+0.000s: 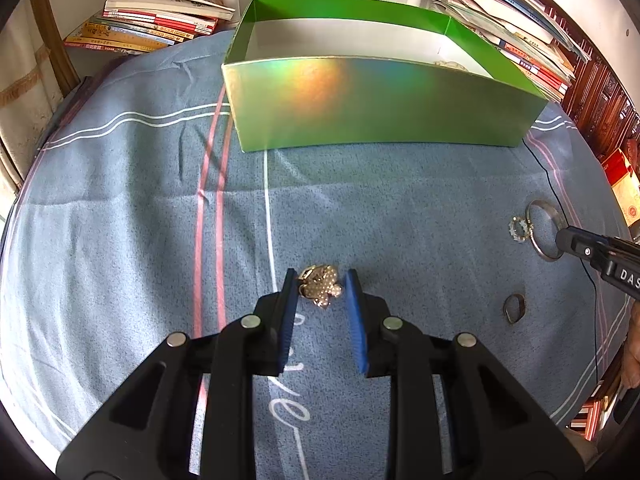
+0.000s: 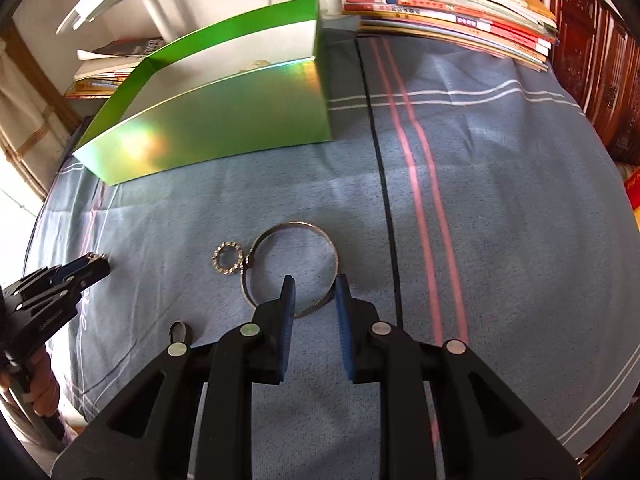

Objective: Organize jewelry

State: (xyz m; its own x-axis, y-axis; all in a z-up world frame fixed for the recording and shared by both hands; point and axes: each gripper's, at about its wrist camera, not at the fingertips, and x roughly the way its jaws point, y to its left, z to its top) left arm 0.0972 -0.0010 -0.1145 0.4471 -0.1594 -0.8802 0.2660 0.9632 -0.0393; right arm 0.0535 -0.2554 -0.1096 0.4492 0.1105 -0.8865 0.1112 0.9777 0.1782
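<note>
A blue striped cloth [image 1: 140,208] covers the work surface, with stacks of books [image 1: 152,24] along the far edge. A green open-topped box [image 1: 380,108] stands at the far middle, presumably set there as the destination for the pieces; something pale lies inside at its right end, too hidden to identify.

The left gripper [image 1: 322,286] points steeply down at the near centre, its jaws drawn narrow around a gold studded brooch [image 1: 320,288]. The left pad touches it; contact on the right pad looks likely but cannot be confirmed. The grip appears taken for a lift toward the box.

The right gripper [image 2: 314,298] hangs over the near arc of a large metal bangle [image 2: 292,264], jaws narrow and empty, straddling the rim without pressing on it, evidently lining up for a pinch. A small crystal ring [image 2: 227,258] lies just left of the bangle, and a dark ring [image 1: 514,308] rests nearer, apart from both.
</note>
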